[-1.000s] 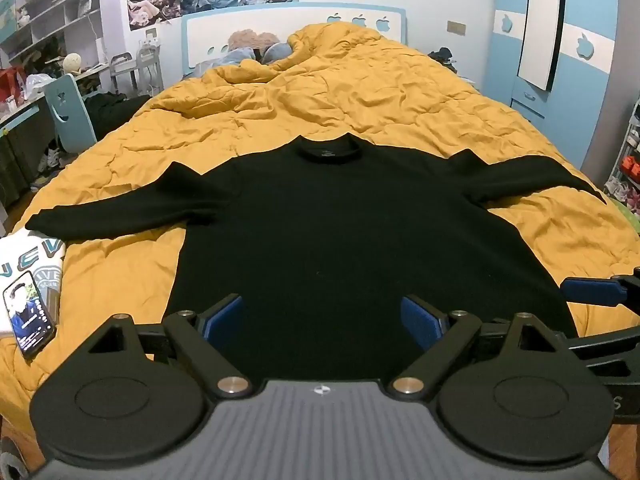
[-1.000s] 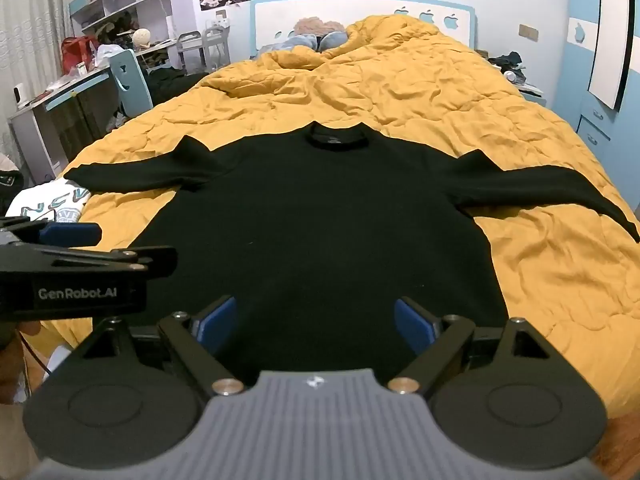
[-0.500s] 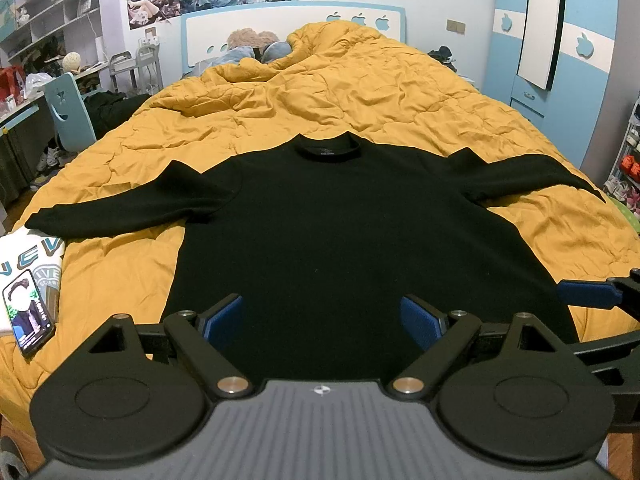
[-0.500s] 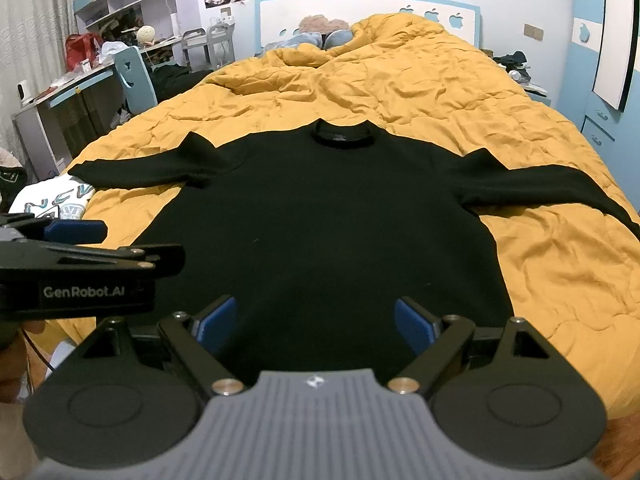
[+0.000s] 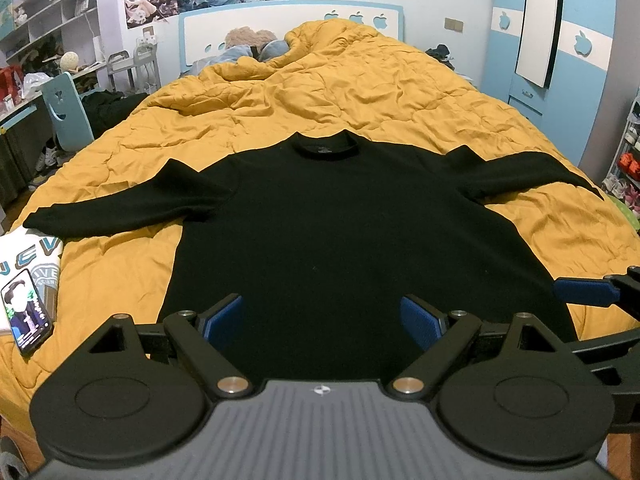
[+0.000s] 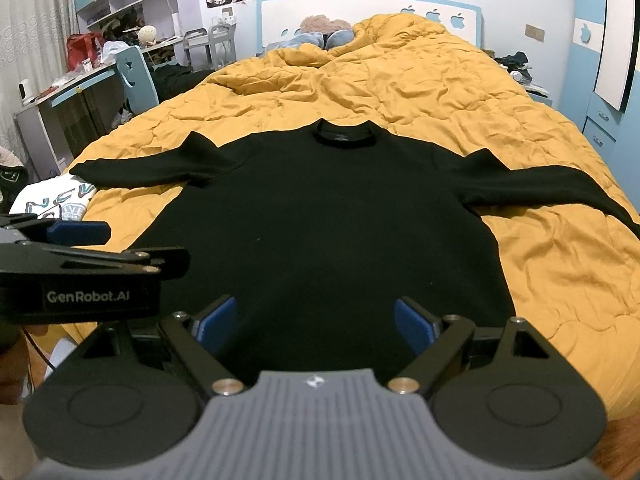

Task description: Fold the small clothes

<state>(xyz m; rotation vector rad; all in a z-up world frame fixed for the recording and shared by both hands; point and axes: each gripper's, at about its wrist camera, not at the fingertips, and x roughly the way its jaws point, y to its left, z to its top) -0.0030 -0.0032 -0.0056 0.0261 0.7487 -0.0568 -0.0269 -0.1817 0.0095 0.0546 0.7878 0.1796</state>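
Sweater: a black long-sleeved sweater (image 5: pixel 320 240) lies flat and face up on the yellow quilt (image 5: pixel 380 92), unfolded, both sleeves spread out to the sides.
Collar: the round collar (image 5: pixel 323 148) is at the far end of the sweater, toward the headboard (image 5: pixel 280 20).
Hem: the sweater's near edge runs under both grippers and is hidden behind their bodies.
Left sleeve end: it reaches out just beside a white printed garment (image 5: pixel 28 256) at the quilt's near left edge.
Phone: a phone (image 5: pixel 26 312) with a lit screen lies on that white garment, well apart from the sweater's body.
Left gripper: the left gripper (image 5: pixel 322 316) hovers over the near part of the sweater, jaws spread wide, blue pads (image 5: pixel 224 316) apart with nothing between them.
Right gripper: the right gripper (image 6: pixel 314 316) hovers over the same near part of the sweater, jaws also spread wide and empty; whether either gripper touches the cloth cannot be told.
Gripper spacing: the two sit side by side above the sweater's hem; in the right wrist view the left gripper's side shows at the left, over the sweater's left edge.
Pillows: grey-blue pillows (image 6: pixel 320 38) lie at the far end of the quilt, beyond the sweater's collar.
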